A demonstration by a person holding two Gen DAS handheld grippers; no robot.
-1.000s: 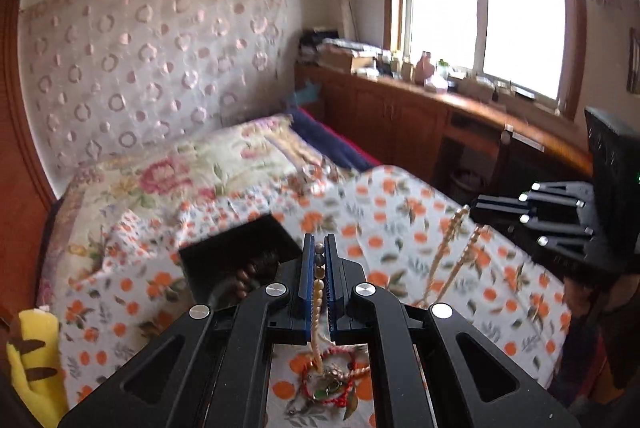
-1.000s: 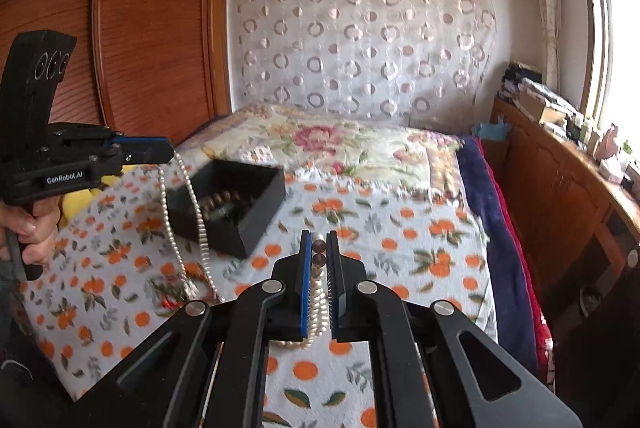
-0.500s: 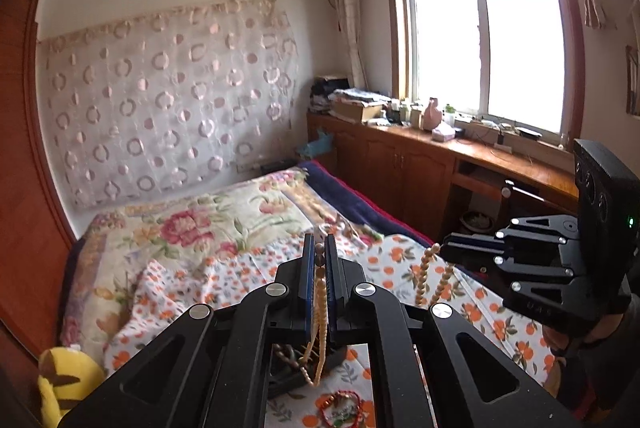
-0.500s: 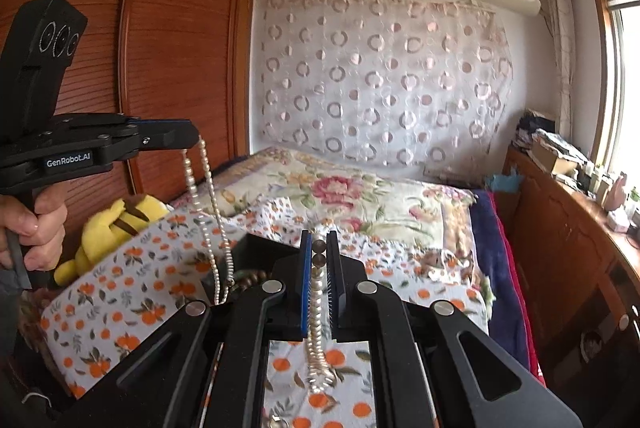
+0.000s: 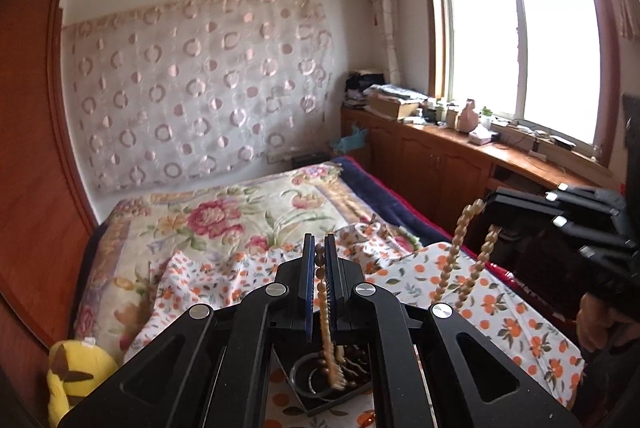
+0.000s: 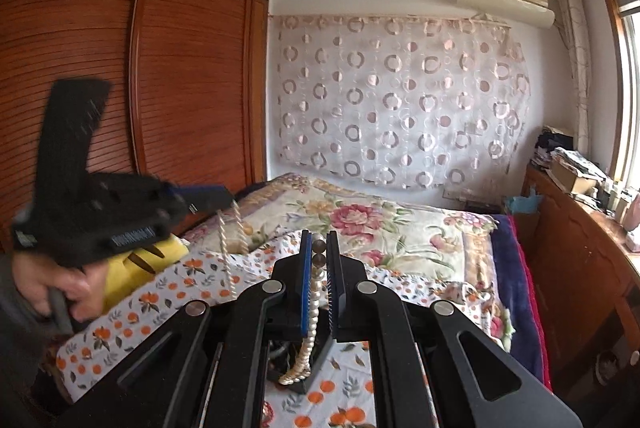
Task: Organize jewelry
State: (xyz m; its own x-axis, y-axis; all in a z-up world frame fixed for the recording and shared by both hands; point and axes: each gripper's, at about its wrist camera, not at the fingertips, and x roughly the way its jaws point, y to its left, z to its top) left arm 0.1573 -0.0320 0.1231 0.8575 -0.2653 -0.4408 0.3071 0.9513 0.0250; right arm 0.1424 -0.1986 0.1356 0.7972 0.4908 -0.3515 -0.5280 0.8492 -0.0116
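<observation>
The left gripper [image 5: 319,256] is held up above the bed [image 5: 224,228], its 2 fingers [image 5: 308,268] pressed onto a bead necklace [image 5: 326,324]; dark round beads sit in the narrow gap and a tan strand hangs straight down from it. The strand's lower end dangles over a black box [image 5: 320,380] that lies on the orange-print cloth [image 5: 500,304] on the bed. Inside the box a dark ring and brown beads show.

The right gripper [image 6: 319,256] is also raised over the bed, its 2 fingers [image 6: 306,268] pinching a pearl necklace [image 6: 310,328] with 2 dark beads at the top of the grip. The pearls hang down in a loop whose bottom is just above the near edge of the black box [image 6: 316,364].

In the left wrist view, the right gripper's strand [image 5: 460,252] hangs in 2 lines above the cloth, at the right side of the bed. In the right wrist view, the left gripper [image 6: 224,196] is blurred, at the left side of the bed, with its strand [image 6: 228,244] hanging beside a yellow plush toy [image 6: 132,260].
</observation>
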